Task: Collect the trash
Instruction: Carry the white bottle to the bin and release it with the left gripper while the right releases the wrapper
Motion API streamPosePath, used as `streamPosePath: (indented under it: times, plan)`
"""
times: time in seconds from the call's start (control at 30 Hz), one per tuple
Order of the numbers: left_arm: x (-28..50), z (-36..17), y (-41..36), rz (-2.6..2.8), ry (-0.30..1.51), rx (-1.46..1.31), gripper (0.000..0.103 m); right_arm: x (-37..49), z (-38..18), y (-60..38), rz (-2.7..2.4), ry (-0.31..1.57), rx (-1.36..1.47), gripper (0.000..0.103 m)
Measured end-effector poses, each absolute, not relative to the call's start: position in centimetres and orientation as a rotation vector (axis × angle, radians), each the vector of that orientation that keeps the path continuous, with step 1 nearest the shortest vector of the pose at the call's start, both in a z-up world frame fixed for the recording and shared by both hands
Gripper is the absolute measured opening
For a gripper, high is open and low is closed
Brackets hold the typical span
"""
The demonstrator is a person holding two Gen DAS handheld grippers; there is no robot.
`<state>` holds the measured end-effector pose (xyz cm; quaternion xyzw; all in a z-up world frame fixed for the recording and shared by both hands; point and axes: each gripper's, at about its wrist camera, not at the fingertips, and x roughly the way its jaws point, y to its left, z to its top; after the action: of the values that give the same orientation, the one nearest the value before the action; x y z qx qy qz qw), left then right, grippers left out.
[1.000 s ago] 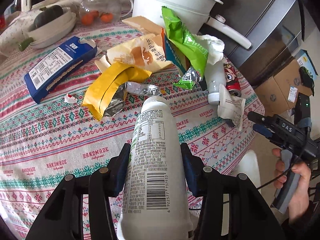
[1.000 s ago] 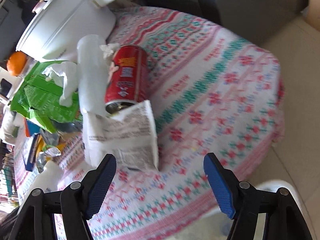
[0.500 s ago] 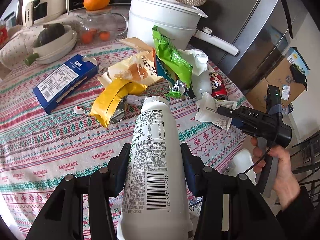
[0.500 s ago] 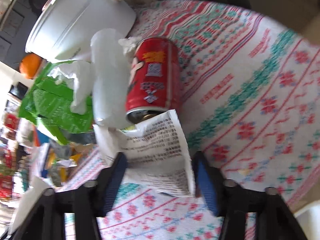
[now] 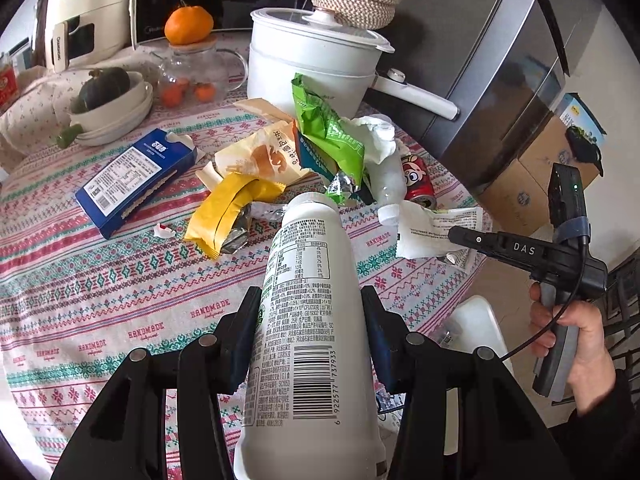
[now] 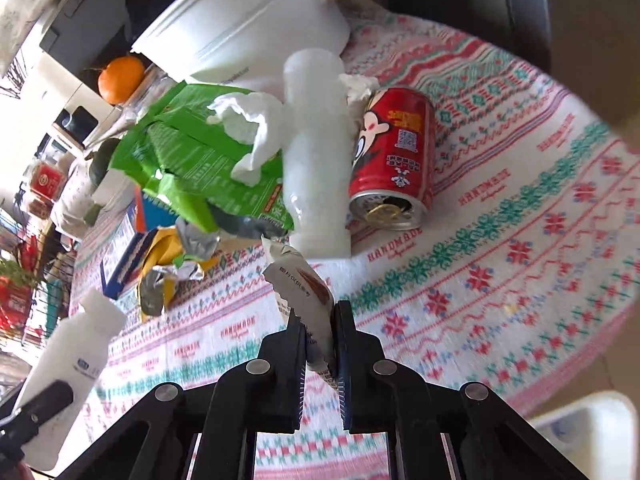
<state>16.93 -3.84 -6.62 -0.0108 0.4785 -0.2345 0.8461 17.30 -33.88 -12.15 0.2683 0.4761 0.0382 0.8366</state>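
Two pieces of trash are in hand, and most of the litter is not yet gathered. The left tool (image 5: pixel 310 320) is pressed against the sides of a white bottle (image 5: pixel 308 340), which is held lifted above the near part of the worktop (image 5: pixel 120 280), its neck pointing toward the pile. The right tool (image 6: pixel 320 320) has its fingers pressed together on a white printed wrapper (image 6: pixel 298 280) — the wrapper stands up between the pads, pinched near one end, close to the worktop's right edge.

Neither piece has reached a bin. A white container (image 5: pixel 476 320) shows below the right edge of the worktop; it may be the bin, though I cannot tell for sure.

What is left, as a judgement from how things lie: a red can (image 6: pixel 394 156) on its side near the right edge, a clear plastic bottle (image 6: pixel 316 152) touching it, a crumpled tissue (image 6: pixel 256 128) resting on a green snack bag (image 6: pixel 192 160), a yellow wrapper (image 5: pixel 228 208) and a beige bread bag (image 5: pixel 264 156) toward the middle, and a blue carton (image 5: pixel 132 176) further left. A small white scrap (image 5: pixel 163 231) lies beside the yellow wrapper.

So the task looks early — two items gripped, none seen dropped, and roughly seven more waiting.
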Motion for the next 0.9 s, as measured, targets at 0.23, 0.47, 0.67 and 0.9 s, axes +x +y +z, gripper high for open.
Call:
streamPosePath:
  times: [0.23,0.47,0.67,0.9]
  plan:
    - [14.4,-5.2,-5.8,-0.607,0.993,-0.012,0.051,12.4,-8.4,-33.6,0.04,0.965,0.476,0.011]
    - [10.8,-4.5,-9.2,-0.736,0.991,0.042,0.051,6.9,-5.6,-35.5,-0.058,0.943,0.413,0.011]
    - [7.3,-5.5,-13.0,-0.836,1.016,0.128,0.051,2.2,-5.3,-37.3,-0.121,0.94,0.421,0.011]
    - [3.8,-8.6,-17.6,-0.928,1.085,0.233,0.051,-1.4,-5.3,-39.6,-0.184,0.938,0.41,0.011]
